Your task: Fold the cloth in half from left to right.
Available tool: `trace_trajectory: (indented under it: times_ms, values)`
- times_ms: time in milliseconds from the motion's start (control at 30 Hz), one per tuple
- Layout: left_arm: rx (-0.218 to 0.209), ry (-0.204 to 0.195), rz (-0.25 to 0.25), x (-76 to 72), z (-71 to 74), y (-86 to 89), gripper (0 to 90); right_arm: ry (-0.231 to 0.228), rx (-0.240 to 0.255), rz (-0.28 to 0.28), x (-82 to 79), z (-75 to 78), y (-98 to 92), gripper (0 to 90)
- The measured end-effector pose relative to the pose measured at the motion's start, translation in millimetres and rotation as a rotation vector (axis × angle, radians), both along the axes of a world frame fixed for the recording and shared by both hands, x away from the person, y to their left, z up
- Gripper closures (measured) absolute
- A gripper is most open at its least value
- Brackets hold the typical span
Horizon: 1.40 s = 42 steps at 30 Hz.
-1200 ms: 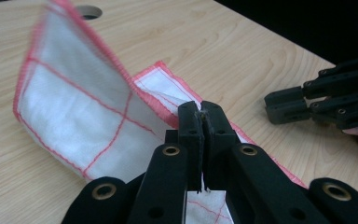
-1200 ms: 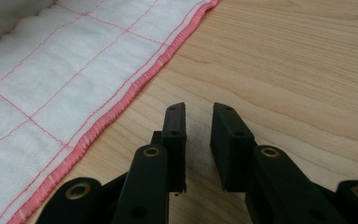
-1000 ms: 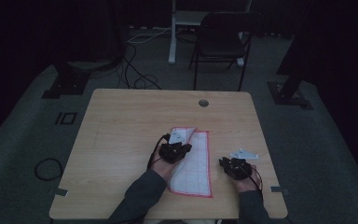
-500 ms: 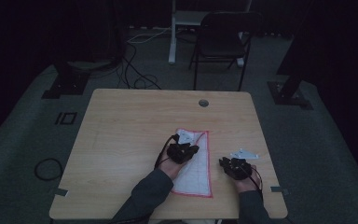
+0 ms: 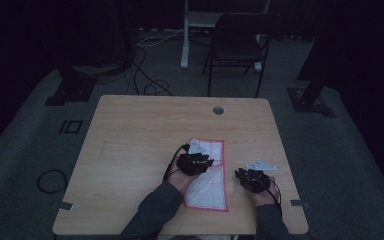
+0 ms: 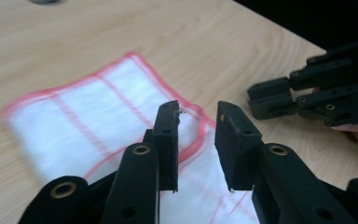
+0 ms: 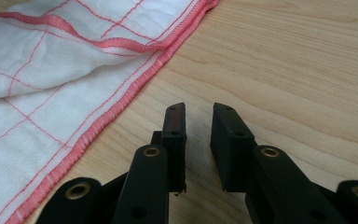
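A white cloth [image 5: 211, 187] with red edging and thin red grid lines lies flat as a long strip on the wooden table [image 5: 140, 135]. My left gripper [image 5: 205, 162] hovers over the cloth's upper half. In the left gripper view its jaws [image 6: 196, 109] have just been opening; they stand apart above a folded red hem [image 6: 121, 93] and do not press on it. My right gripper [image 5: 245, 177] rests to the right of the cloth. Its jaws [image 7: 198, 109] are open over bare wood, with the cloth's hem [image 7: 121, 100] close on their left.
A round cable hole [image 5: 218, 110] sits near the table's far edge. Beyond the table stand a dark chair [image 5: 242, 40] and a white post, with cables [image 5: 145, 75] on the grey floor. The table's left half is bare wood. The room is dim.
The left gripper moved right across the cloth with a raised flap, then let it go. The cloth now lies flat. The right gripper stayed where it was.
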<state>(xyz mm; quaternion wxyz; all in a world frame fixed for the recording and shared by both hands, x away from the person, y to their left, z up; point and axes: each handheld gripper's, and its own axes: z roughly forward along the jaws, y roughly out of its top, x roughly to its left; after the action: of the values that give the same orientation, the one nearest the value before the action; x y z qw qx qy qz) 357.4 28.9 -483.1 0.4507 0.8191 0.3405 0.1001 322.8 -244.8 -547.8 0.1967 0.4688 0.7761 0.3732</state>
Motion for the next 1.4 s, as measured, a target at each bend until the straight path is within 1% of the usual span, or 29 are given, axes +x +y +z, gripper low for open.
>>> trace_trajectory:
  times_ms: [67, 100, 167, 300, 367, 400, 433, 467, 567, 667, 867, 933, 1133, 1167, 1200, 1233, 1267, 1367, 1400]
  values:
    - [-0.004, -0.005, 0.022, -1.4, 3.3, 12.4, 70.0, -0.002, -0.007, 0.000, 1.0, 0.9, 1.8, 75.9]
    - [-0.014, -0.004, 0.038, -2.1, 4.0, 18.9, 69.6, -0.005, -0.006, -0.001, 1.6, 2.1, 2.9, 75.9]
    - [-0.012, 0.001, 0.057, -4.0, 4.1, 31.6, 69.4, -0.017, 0.000, 0.003, 2.8, 5.9, 5.8, 75.9]
    - [-0.012, 0.014, 0.090, -8.7, -0.9, 50.0, 68.2, -0.037, -0.008, 0.023, 6.1, 12.6, 13.6, 75.9]
    - [-0.011, 0.026, 0.103, -10.1, -4.9, 56.0, 67.0, -0.040, -0.007, 0.031, 8.2, 14.6, 17.8, 75.9]
    - [-0.011, 0.026, 0.103, -10.1, -4.9, 56.0, 66.7, -0.040, -0.007, 0.031, 8.2, 14.6, 17.8, 75.9]
    - [-0.010, 0.042, 0.115, -11.1, -10.2, 61.3, 66.7, -0.042, -0.008, 0.034, 9.2, 15.4, 19.8, 75.9]
    - [-0.009, 0.049, 0.122, -11.6, -12.8, 62.8, 65.9, -0.047, -0.004, 0.040, 11.1, 16.7, 23.3, 76.0]
    - [0.000, 0.065, 0.128, -12.3, -20.9, 66.1, 65.3, -0.049, -0.003, 0.044, 12.3, 17.8, 25.8, 75.9]
    - [0.014, 0.077, 0.136, -11.9, -30.3, 67.5, 65.0, -0.050, 0.000, 0.042, 13.2, 18.7, 26.0, 76.0]
    - [0.040, 0.123, 0.150, -10.2, -50.0, 68.7, 64.2, -0.052, 0.006, 0.038, 13.6, 19.8, 24.5, 76.0]
    - [0.037, 0.135, 0.149, -11.0, -53.8, 68.6, 63.7, -0.051, 0.010, 0.035, 13.5, 19.5, 23.8, 76.0]
    - [0.041, 0.145, 0.134, -13.4, -58.2, 65.9, 63.2, -0.050, 0.011, 0.031, 13.0, 17.8, 22.3, 76.0]
    - [0.039, 0.145, 0.133, -13.7, -58.5, 65.6, 64.0, -0.049, 0.011, 0.030, 12.7, 17.5, 22.0, 75.9]
    - [0.039, 0.145, 0.133, -13.7, -58.5, 65.6, 66.7, -0.049, 0.011, 0.030, 12.7, 17.5, 22.0, 75.9]
    - [0.030, 0.161, 0.121, -14.0, -59.1, 65.0, 66.7, -0.048, 0.013, 0.028, 12.5, 17.3, 21.8, 76.0]
    - [0.038, 0.160, 0.115, -14.5, -58.9, 64.5, 76.4, -0.046, 0.016, 0.026, 12.4, 16.6, 20.7, 75.9]
    - [0.034, 0.157, 0.108, -16.7, -57.8, 63.7, 88.6, -0.044, 0.014, 0.024, 12.2, 15.9, 19.5, 76.0]
    - [0.031, 0.153, 0.108, -17.6, -56.9, 63.6, 90.0, -0.045, 0.014, 0.023, 12.3, 15.9, 19.0, 76.0]
